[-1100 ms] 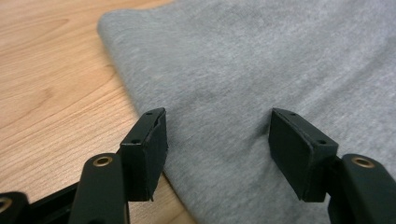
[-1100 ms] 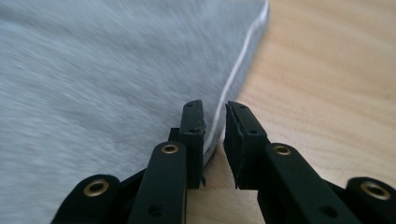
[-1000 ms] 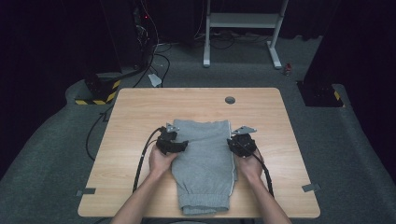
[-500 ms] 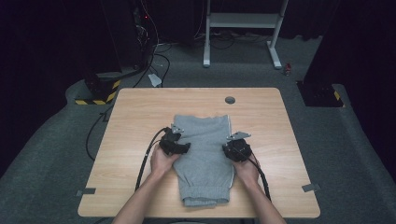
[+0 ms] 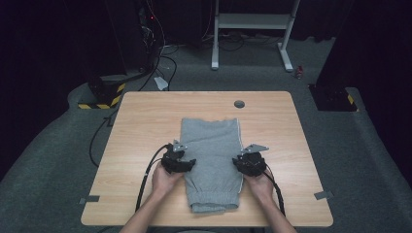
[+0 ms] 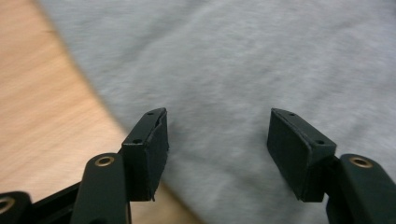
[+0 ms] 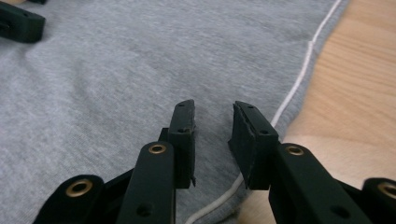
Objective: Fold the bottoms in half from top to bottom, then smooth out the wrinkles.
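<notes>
Grey shorts (image 5: 213, 160) lie folded flat on the middle of the wooden worktop (image 5: 145, 116), the waistband toward the person and a thin white stripe running down the right edge. Both forearms come in from the near edge, angled slightly inward, each hand wrapped around the back of its tool with the wrist low over the worktop.

The left hand-held gripper (image 5: 187, 164) sits at the left edge of the shorts, pointing across the cloth. In the left gripper view its jaws stand wide apart over the grey fabric with nothing pinched between them (they have just closed a little).

The right hand-held gripper (image 5: 241, 162) mirrors it at the right edge, beside the white stripe. In the right gripper view its jaws are partly apart, a narrow gap between the pads, hovering just above the cloth near the stripe and gripping nothing.
</notes>
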Demonstrator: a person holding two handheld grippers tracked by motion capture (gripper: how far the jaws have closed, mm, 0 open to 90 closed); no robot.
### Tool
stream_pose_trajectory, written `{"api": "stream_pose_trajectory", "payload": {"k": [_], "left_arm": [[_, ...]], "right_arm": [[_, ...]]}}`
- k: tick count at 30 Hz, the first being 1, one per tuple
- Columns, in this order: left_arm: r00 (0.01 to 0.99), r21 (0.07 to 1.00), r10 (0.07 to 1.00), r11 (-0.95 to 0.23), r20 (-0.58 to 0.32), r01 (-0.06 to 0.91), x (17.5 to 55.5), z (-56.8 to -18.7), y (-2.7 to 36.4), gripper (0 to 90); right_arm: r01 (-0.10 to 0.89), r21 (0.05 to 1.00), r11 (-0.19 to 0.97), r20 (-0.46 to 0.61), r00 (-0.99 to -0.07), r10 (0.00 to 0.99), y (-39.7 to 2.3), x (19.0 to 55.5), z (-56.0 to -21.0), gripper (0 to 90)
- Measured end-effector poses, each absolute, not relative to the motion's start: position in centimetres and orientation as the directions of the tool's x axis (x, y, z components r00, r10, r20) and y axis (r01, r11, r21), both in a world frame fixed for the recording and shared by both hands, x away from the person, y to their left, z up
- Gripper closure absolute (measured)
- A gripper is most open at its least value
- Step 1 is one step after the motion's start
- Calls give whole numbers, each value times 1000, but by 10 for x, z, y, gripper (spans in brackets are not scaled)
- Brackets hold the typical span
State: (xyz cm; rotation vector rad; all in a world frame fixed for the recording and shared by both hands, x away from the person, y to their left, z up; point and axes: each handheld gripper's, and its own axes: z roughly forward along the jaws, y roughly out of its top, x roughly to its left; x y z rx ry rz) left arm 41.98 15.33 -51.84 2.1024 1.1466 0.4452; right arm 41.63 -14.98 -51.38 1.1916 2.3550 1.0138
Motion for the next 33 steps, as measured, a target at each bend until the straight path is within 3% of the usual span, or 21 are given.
{"api": "stream_pose_trajectory", "payload": {"k": [4,10,16,20,25,33], "left_arm": [[517,703,855,-337,-50,625,424,-516,160,373],[581,718,808,-348,-96,603,396,-507,152,363],[587,723,810,-403,-4,562,384,-520,149,389],[556,704,831,-383,-21,598,386,-516,156,372],[607,722,793,-385,-60,574,366,-511,154,352],[600,696,800,-423,-14,580,365,-518,152,372]], "right_arm": [[564,716,412,-10,-582,813,-145,419,-507,679],[528,739,418,19,-637,771,-141,395,-497,667],[552,712,434,32,-643,765,-142,385,-510,638],[558,714,424,31,-629,776,-143,385,-512,621],[537,733,418,44,-651,758,-142,372,-507,611],[536,714,450,25,-663,748,-139,365,-515,596]]}}
